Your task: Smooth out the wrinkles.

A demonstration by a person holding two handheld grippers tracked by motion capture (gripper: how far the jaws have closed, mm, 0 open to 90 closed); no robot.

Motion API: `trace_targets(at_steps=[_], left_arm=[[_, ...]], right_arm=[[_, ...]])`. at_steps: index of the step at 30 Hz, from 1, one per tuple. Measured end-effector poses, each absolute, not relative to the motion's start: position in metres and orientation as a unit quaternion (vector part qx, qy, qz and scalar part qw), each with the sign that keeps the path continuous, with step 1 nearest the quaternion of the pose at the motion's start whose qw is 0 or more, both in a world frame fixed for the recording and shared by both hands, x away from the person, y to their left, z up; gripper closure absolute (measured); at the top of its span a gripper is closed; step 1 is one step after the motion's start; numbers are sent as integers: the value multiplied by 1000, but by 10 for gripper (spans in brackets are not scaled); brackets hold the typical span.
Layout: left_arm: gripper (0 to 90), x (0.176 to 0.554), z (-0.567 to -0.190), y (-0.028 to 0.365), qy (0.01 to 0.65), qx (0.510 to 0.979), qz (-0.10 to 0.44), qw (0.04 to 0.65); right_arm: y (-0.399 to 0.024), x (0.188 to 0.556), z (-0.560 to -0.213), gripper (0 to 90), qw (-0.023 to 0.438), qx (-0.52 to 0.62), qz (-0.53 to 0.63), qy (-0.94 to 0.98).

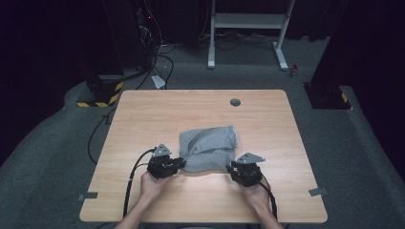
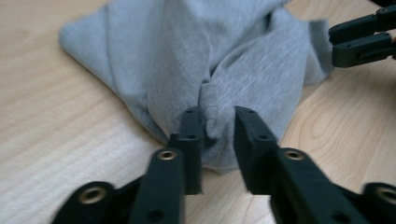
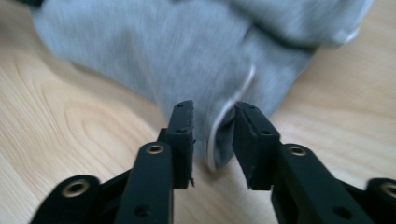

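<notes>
Between the two tools lies a crumpled grey garment (image 1: 208, 149), bunched on the tabletop (image 1: 143, 119) with its near edge turned toward us. We hold the left tool (image 1: 179, 163) at the near left corner of the cloth and the right tool (image 1: 231, 168) at the near right corner, so that each tip meets one end of the same edge. That spacing suits spreading or folding the piece, we judge, since pulling both corners apart would flatten the heap.

In the left gripper view, a puckered fold of the grey garment (image 2: 205, 70) sits between the left tool's (image 2: 218, 122) jaws, which stand a little apart; the fold looks loose, not pinched. Ahead of that tool and to its right, the other tool's tip touches the far side of the cloth.

In the right gripper view, a hemmed edge of the garment (image 3: 187, 51) hangs between the jaws of the right tool (image 3: 214, 119), which are parted narrowly, with a gap showing beside the hem. Neither tool seems to clamp the fabric, so the cloth rests on the wood under its own weight.
</notes>
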State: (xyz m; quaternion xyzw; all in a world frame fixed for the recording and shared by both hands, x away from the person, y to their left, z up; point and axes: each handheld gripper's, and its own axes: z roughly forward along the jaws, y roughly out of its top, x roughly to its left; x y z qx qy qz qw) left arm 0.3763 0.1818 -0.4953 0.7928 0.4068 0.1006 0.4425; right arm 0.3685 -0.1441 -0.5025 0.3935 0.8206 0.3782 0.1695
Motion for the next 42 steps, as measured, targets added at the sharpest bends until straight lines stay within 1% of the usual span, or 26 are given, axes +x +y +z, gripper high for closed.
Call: trace_targets(at_steps=[2, 4, 7, 10, 12, 14, 15, 16, 17, 20, 21, 23, 26, 28, 32, 33, 35, 38, 42], left_arm=[[608, 376, -487, 184, 413, 784, 110, 449], [525, 378, -481, 184, 422, 780, 121, 446], [458, 385, -475, 180, 432, 781, 127, 433], [426, 396, -468, 171, 437, 781, 131, 426], [416, 406, -466, 164, 442, 784, 130, 416], [417, 416, -466, 157, 447, 788, 126, 403], [442, 421, -467, 154, 448, 791, 121, 399], [505, 425, -467, 151, 446, 795, 115, 395], [589, 429, -468, 149, 443, 801, 108, 388], [850, 426, -466, 147, 426, 812, 118, 380], [866, 422, -465, 148, 421, 814, 119, 383], [870, 413, -461, 151, 406, 820, 120, 385], [870, 394, -458, 159, 384, 822, 118, 405], [870, 384, -460, 161, 373, 827, 121, 403], [870, 367, -476, 161, 352, 842, 107, 395], [869, 365, -479, 160, 348, 845, 103, 393], [868, 364, -485, 159, 347, 847, 96, 392], [867, 364, -491, 156, 346, 848, 89, 392], [867, 365, -496, 154, 347, 848, 84, 391]], right_arm=[[-145, 370, -492, 601, 182, 404, 394, 805], [-143, 374, -483, 587, 185, 412, 401, 797], [-137, 384, -479, 589, 187, 416, 390, 800], [-132, 393, -481, 623, 175, 417, 378, 808], [-129, 399, -485, 664, 162, 420, 364, 815], [-126, 402, -488, 743, 155, 416, 353, 823], [-125, 402, -489, 782, 149, 414, 350, 827], [-125, 402, -489, 803, 145, 411, 346, 831], [-125, 400, -489, 817, 147, 408, 344, 832], [-127, 389, -484, 834, 157, 387, 350, 838], [-128, 385, -483, 835, 164, 378, 350, 841], [-131, 374, -481, 837, 174, 361, 355, 845], [-139, 357, -484, 837, 176, 351, 355, 849], [-142, 349, -490, 836, 178, 348, 345, 853], [-145, 345, -508, 816, 159, 350, 324, 864], [-146, 345, -508, 784, 155, 353, 332, 861], [-148, 347, -501, 710, 155, 359, 347, 852], [-148, 356, -483, 694, 171, 366, 365, 839], [-146, 384, -457, 647, 191, 394, 383, 813]])
